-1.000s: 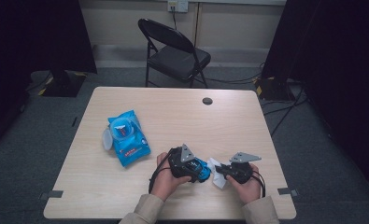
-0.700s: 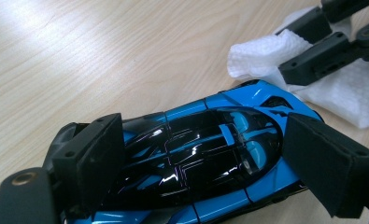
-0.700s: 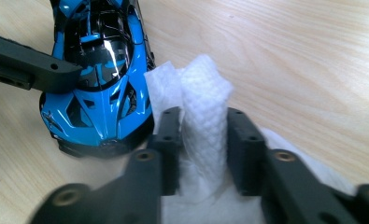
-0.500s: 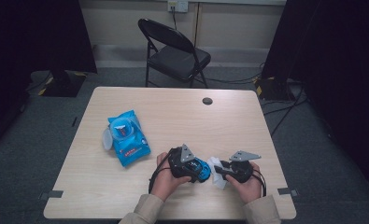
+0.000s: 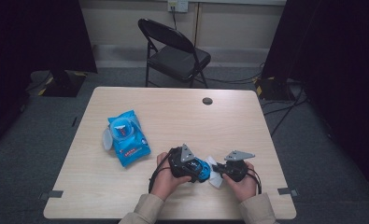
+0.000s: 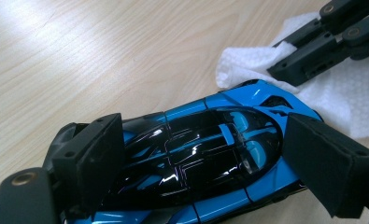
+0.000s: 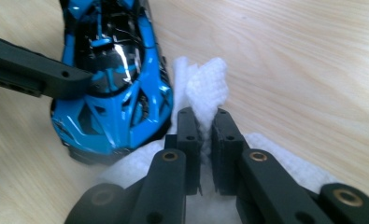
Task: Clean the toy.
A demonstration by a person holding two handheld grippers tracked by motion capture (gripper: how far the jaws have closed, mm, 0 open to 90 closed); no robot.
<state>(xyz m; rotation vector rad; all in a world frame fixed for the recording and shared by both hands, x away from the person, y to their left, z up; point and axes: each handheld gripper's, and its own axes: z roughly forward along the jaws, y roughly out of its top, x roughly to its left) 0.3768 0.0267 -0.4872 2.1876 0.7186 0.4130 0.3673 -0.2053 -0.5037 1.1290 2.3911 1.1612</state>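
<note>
A: What colours does the toy car (image 6: 205,154) have?
B: Bright blue body, glossy black roof and windows.
A: And the wipe (image 7: 208,88)?
B: White, with a fine dimpled texture.
A: The rest?
B: Black grippers, a pale wood-grain table (image 5: 247,126), a blue wipes pack (image 5: 128,140) with red lettering.

black tongs (image 5: 209,170), grey plates, beige sleeves (image 5: 142,212).

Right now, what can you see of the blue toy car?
The blue toy car is a glossy sports model with a black canopy and black trim, lying on the wooden table. The left hand-held gripper clamps its sides. A white wipe, pinched by the right hand-held gripper, lies against one end.
</note>
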